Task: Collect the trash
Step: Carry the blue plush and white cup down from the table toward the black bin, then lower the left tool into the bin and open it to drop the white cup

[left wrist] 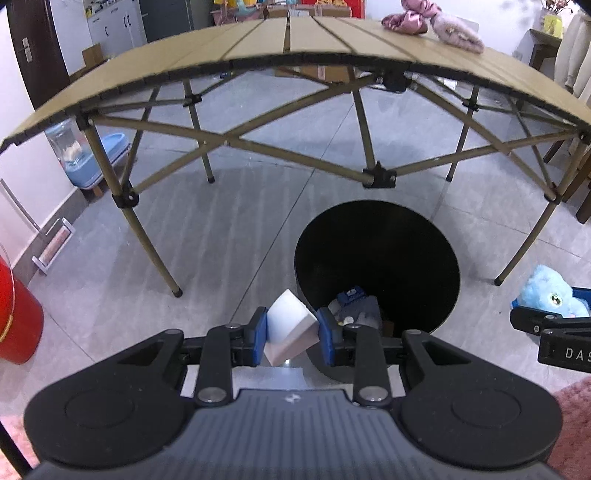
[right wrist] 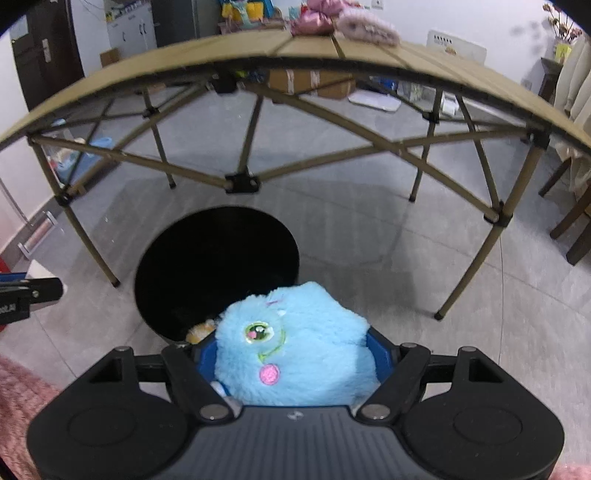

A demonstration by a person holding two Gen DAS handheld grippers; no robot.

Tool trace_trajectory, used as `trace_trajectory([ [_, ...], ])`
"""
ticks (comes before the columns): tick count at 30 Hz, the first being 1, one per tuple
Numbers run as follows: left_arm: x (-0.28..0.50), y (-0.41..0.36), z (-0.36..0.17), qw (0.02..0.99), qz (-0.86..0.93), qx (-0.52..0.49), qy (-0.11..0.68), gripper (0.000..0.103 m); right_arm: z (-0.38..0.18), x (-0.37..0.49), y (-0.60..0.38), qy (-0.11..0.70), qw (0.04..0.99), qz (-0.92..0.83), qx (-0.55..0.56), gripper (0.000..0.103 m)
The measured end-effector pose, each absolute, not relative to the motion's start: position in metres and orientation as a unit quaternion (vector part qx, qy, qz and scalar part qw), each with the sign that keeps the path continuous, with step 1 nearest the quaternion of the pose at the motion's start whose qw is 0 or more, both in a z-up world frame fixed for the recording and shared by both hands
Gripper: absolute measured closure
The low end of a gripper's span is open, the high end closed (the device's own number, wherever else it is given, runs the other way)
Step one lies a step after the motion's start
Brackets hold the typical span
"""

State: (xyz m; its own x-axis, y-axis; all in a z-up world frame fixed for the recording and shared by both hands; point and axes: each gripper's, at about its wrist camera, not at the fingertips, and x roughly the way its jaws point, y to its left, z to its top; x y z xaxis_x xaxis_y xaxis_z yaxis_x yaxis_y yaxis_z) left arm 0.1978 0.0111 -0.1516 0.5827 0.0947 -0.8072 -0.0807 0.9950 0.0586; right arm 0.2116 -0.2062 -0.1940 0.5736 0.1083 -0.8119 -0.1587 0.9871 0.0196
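1. Below the folding table [left wrist: 295, 40], on the grey tiled floor [left wrist: 229, 236], stands a black round bin [left wrist: 376, 258]; its mouth faces both cameras, and small scraps lie at its bottom.
2. Left gripper [left wrist: 291, 334]: blue pads pinch a white block [left wrist: 290, 332], which sits tilted, one corner up. Block and pads hang at the bin's near-left rim, partly over the floor.
3. Right gripper [right wrist: 291, 354]: jaws set wide and clamped on a blue plush toy [right wrist: 291, 347], which fills the gap between the blue pads; one green eye and a pink cheek spot face the camera. Toy hangs at the bin's [right wrist: 218, 266] near-right rim.
4. Left wrist view also shows the right gripper [left wrist: 554, 325] at the right edge with the plush toy [left wrist: 554, 291]; right wrist view shows part of the left gripper [right wrist: 29, 291] at the left edge.
5. Tabletop: pink fabric bundle [left wrist: 406, 22] and a pale fluffy item [left wrist: 458, 33], near the far edge.
6. Floor, left: red bucket [left wrist: 14, 314] by the wall; blue tub [left wrist: 99, 158] beyond the table leg.
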Motion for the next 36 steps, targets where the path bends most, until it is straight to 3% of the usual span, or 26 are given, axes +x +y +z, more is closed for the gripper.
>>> trace_trajectory([
  [13, 0.225, 0.035, -0.194, 0.864, 0.068, -0.008, 0.499, 0.074, -0.235, 0.248, -0.230, 0.487, 0.872, 0.038, -0.014, 0.027],
  [36, 0.277, 0.020, -0.180, 0.870, 0.092, 0.003, 0.484, 0.074, -0.245, 0.296, -0.264, 0.475, 0.880, 0.004, 0.032, 0.027],
])
